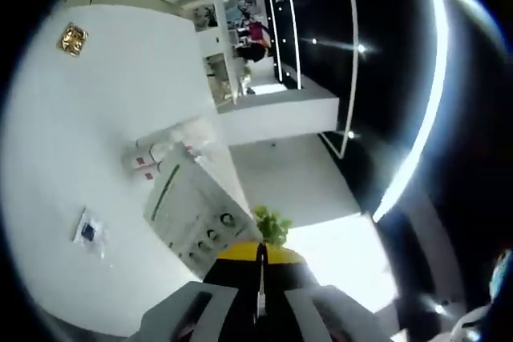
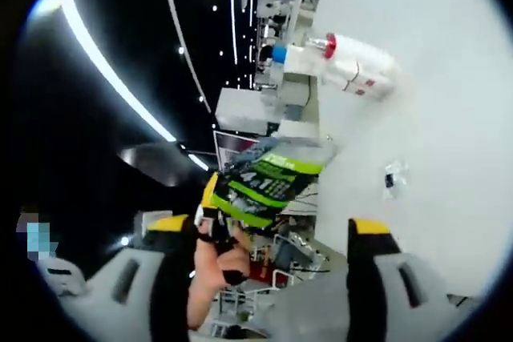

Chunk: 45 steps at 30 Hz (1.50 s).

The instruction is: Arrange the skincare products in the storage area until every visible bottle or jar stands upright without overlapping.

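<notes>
1. Two views, both rolled sideways, look across a white tabletop (image 1: pixel 96 118) in a shop with dark ceiling lights.
2. Left gripper view: the left gripper (image 1: pixel 260 266) rises from 6 o'clock. Its fingers (image 1: pixel 204 310) are nearly together, pinching the thin edge of a flat pack (image 1: pixel 196 214).
3. That pack is white on this side with a green stripe and small round marks. It lies tilted just above the fingers, toward 7 o'clock of centre.
4. Just past the pack, near centre, clear-wrapped bottles (image 1: pixel 160 158) with red labels lie on the tabletop, touching one another.
5. A small clear packet (image 1: pixel 88 230) sits at 8 o'clock, well apart from the bottles. A gold item (image 1: pixel 72 38) sits at 10 o'clock. A green plant (image 1: pixel 272 226) shows beside the pack.
6. Right gripper view: the right gripper (image 2: pixel 271 223) has its yellow-tipped fingers (image 2: pixel 369 230) spread wide, holding nothing.
7. Between them and beyond, the pack (image 2: pixel 272 178) shows a green and black face, held from the left by the other gripper with a hand (image 2: pixel 212 270) behind it.
8. The wrapped bottles (image 2: pixel 353 66), red cap showing, lie on their side at 1 o'clock; the packet (image 2: pixel 393 178) is at 3 o'clock.
</notes>
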Each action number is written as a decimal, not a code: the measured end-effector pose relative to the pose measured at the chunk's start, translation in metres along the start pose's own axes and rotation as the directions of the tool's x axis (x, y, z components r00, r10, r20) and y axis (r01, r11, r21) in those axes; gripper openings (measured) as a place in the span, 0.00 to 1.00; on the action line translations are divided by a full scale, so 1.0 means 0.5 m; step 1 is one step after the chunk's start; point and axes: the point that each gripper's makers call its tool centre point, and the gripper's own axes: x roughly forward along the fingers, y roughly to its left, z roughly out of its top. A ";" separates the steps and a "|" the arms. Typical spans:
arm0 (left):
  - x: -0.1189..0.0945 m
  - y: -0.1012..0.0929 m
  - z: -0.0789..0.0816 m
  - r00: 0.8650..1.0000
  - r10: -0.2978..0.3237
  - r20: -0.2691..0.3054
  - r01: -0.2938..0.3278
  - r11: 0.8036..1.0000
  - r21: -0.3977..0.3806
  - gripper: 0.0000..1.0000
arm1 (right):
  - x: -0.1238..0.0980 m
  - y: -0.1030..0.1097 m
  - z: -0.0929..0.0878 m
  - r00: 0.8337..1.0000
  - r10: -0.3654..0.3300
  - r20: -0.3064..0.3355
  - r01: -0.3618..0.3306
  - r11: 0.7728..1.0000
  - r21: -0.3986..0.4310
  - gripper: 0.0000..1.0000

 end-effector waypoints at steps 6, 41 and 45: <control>0.004 -0.014 -0.073 0.989 -0.074 -0.127 0.073 0.997 -0.010 0.00 | -0.006 0.006 0.020 0.998 0.031 0.054 -0.033 0.998 0.044 0.60; -0.014 0.137 -0.105 0.985 0.100 -0.139 -0.105 0.994 -0.024 0.01 | -0.028 0.037 0.047 0.992 -0.123 -0.038 0.096 0.905 -0.415 0.02; -0.015 0.077 -0.124 0.976 -0.021 -0.217 0.031 0.999 0.043 0.01 | -0.034 0.054 0.055 0.998 -0.061 -0.014 0.048 0.890 -0.453 0.10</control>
